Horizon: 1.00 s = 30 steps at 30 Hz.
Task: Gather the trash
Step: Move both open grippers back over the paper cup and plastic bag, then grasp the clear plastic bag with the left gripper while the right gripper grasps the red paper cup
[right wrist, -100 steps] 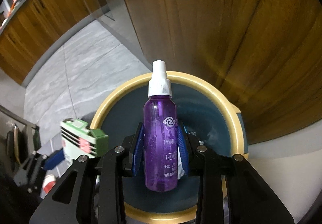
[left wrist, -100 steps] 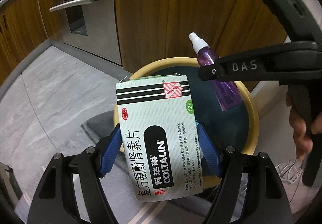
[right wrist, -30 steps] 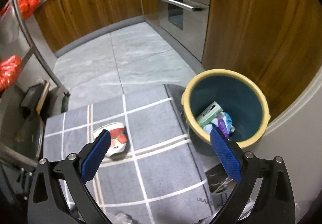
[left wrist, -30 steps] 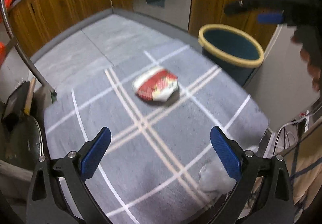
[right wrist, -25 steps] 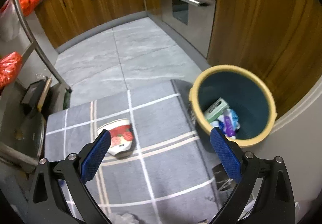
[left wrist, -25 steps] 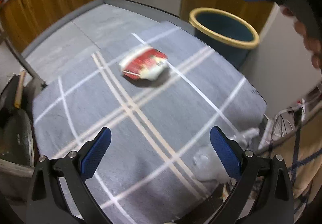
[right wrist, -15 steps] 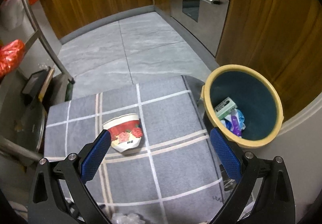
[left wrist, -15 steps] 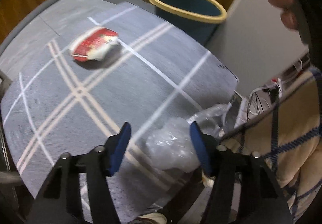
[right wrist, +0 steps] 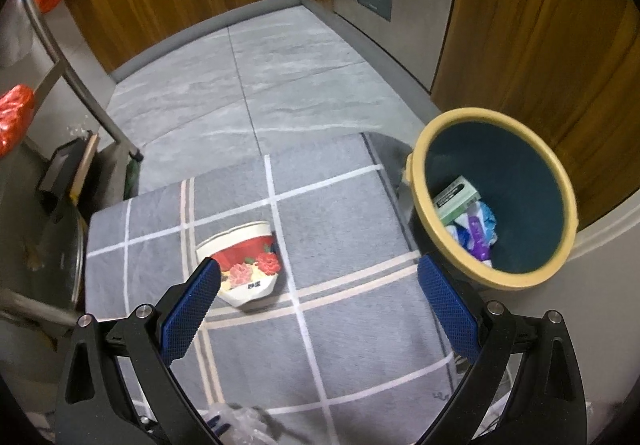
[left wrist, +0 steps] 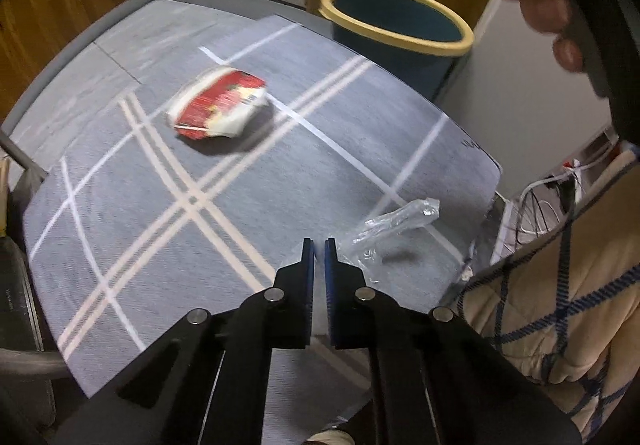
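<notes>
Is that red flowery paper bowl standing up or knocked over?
Knocked over. The paper bowl lies on its side on the grey rug, its white rim facing sideways toward the kitchen floor, not up.

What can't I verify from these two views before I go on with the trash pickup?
- Left gripper: fingers shut at the clear plastic wrapper; whether they pinch its edge is hidden behind the fingers.
- Paper bowl: blurred in the left wrist view; its print is unreadable.
- Bin: only the top of its contents shows, a green box and a purple bottle; anything beneath is covered.
- Wrapper in the right wrist view: cut off by the bottom edge.
</notes>
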Motion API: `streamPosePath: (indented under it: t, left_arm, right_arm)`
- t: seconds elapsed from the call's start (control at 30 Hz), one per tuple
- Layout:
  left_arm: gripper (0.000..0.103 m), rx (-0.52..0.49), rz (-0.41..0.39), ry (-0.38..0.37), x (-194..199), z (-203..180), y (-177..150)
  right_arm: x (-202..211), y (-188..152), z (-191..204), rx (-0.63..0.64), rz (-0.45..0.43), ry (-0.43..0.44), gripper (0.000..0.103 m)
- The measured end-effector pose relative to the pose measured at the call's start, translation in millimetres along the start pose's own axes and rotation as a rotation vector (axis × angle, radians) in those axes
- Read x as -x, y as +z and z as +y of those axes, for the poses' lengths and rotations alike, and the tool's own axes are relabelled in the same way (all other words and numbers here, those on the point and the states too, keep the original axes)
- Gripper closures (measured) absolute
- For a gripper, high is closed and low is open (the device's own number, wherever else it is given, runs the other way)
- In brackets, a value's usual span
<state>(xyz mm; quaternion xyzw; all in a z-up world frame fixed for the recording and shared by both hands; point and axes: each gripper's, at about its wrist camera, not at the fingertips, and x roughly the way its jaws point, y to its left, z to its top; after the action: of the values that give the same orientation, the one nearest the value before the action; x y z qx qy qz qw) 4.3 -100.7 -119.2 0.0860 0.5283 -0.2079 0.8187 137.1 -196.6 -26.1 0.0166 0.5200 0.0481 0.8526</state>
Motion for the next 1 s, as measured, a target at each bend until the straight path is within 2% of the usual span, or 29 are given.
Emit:
streamPosePath:
  t: [0.17,0.27,0.57,0.67,0.8,0.9,1.0]
  left_arm:
    - [0.099,0.099,-0.071,0.041,20.2,35.5,9.3]
    - [0.099,0.163,-0.083,0.075,24.9,61.9,11.4]
    - [0.099,0.318,-0.033,0.197,18.4,129.7,2.5]
    - [0.099,0.355,-0.021,0.200,16.6,144.8,-2.4]
    - [0.098,0.379,0.005,0.190,10.3,153.5,-6.7]
    - [0.098,0.389,0.025,0.179,4.5,158.4,-9.2]
    - [0.098,0.410,0.031,0.184,1.1,165.6,-12.4]
  right_arm:
    - [-17.2,3.3,8.1,-0.014,0.041,0.028,0.005]
    - [-33.9,3.7,18.2,0.008,0.077,0.029,0.005]
    - [-84.8,-1.0,50.8,0.125,0.188,0.070,0.005]
    - [-97.6,-5.1,60.0,0.156,0.224,0.080,0.005]
    - [-101.3,-13.2,89.5,0.299,0.220,0.100,0.005]
    - [-105.1,-22.1,107.7,0.411,0.215,0.073,0.005]
    - [-113.1,-29.0,114.0,0.456,0.235,0.047,0.005]
